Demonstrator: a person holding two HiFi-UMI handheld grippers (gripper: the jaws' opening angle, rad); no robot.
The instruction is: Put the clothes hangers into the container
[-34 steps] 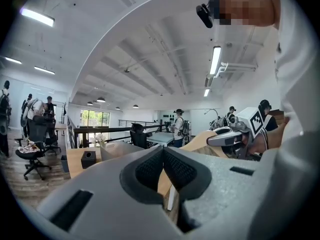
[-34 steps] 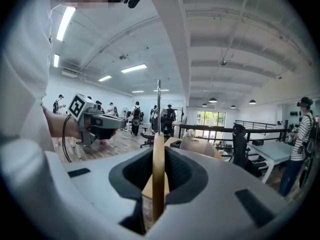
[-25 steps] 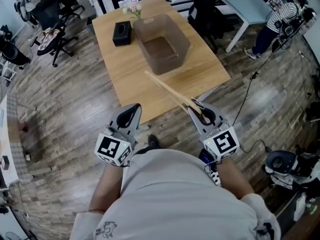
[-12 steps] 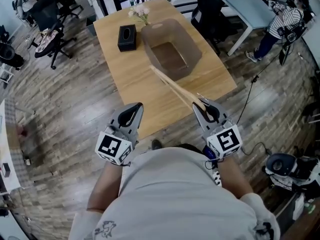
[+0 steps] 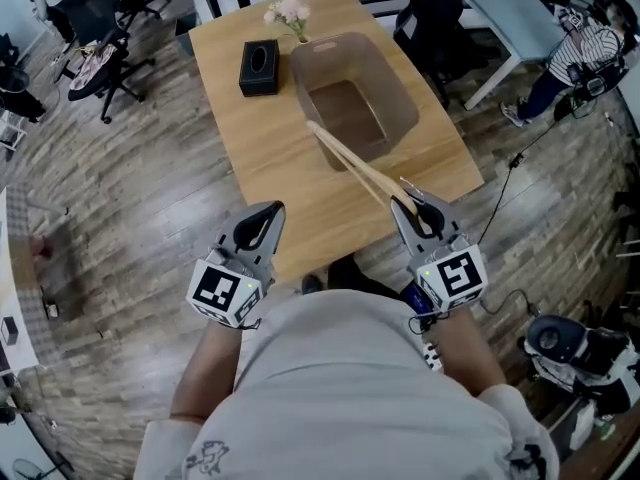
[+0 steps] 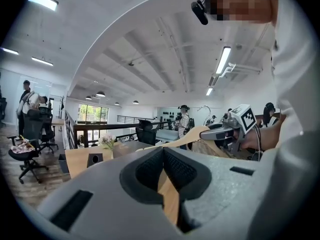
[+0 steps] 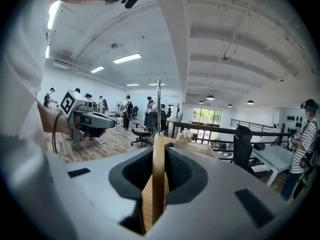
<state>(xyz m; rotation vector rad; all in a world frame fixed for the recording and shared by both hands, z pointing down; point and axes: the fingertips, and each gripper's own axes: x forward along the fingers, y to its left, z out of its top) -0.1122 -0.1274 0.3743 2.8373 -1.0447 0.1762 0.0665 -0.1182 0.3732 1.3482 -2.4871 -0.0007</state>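
I have the wooden hanger (image 5: 355,163) clamped in my right gripper (image 5: 415,200). In the right gripper view the jaws press on the wood from both sides, and the metal hook (image 7: 159,109) stands straight up above them. From the head view the hanger reaches from over the near right corner of the table (image 5: 260,158) diagonally toward the container (image 5: 400,93). Its far end overlaps the container's near left corner, but I cannot tell if they touch.

The container is a clear tub near the right edge of the worktop, toward the far side. A black tissue box (image 5: 259,68) sits just left of it, and a small bunch of pale flowers (image 5: 290,11) stands at the far edge.

My left gripper (image 5: 265,213) hangs over the near edge with its jaws together and nothing between them. Each gripper carries a cube with black-and-white square markers.

The table is light wood on a grey-brown plank floor. Office chairs stand to the far left, a pale desk to the far right, and beside it a person in a striped top (image 5: 580,48).
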